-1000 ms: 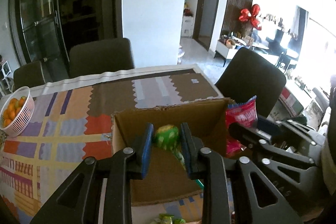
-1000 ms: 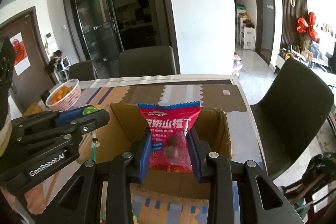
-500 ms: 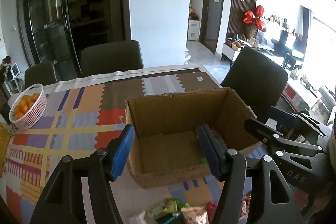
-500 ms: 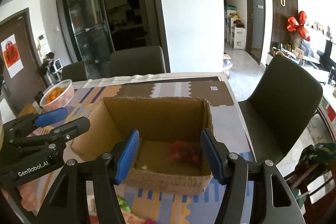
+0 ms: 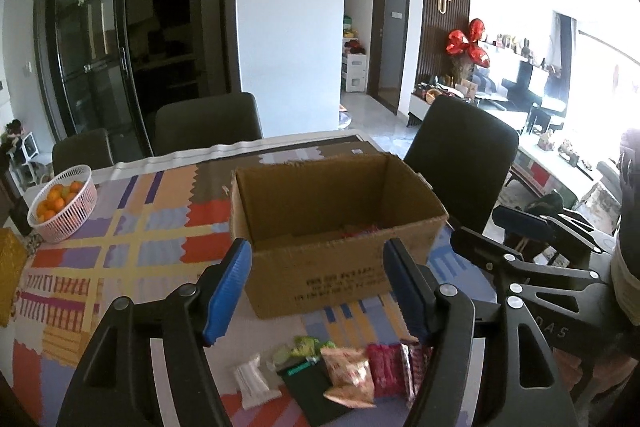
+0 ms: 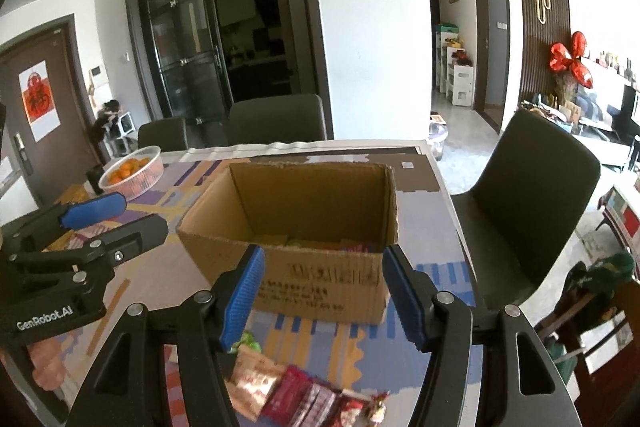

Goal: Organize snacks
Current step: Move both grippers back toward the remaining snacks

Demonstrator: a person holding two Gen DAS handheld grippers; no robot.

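An open cardboard box [image 5: 340,279] [image 6: 320,287] stands on the patterned tablecloth, with a red packet [image 5: 360,229] and other snacks low inside. Several loose snack packets [image 5: 348,375] [image 6: 296,391] lie on the table in front of it. My left gripper [image 5: 318,259] hangs before the box's near wall; its jaws are opening and hold nothing. My right gripper [image 6: 324,263] stands open and empty beside it, also short of the box. Each gripper shows in the other's view: the right gripper [image 5: 490,231] at the right, the left gripper [image 6: 138,217] at the left.
A white basket of oranges [image 5: 64,203] [image 6: 132,171] sits at the table's far left. Dark chairs [image 5: 208,123] [image 6: 532,187] stand behind and to the right of the table. The table's right edge [image 6: 452,203] runs close to the box.
Both grippers let go of their packets, green on the left and red on the right, which dropped into the box. Both opened and drew back from the box, bringing the loose snacks into view.
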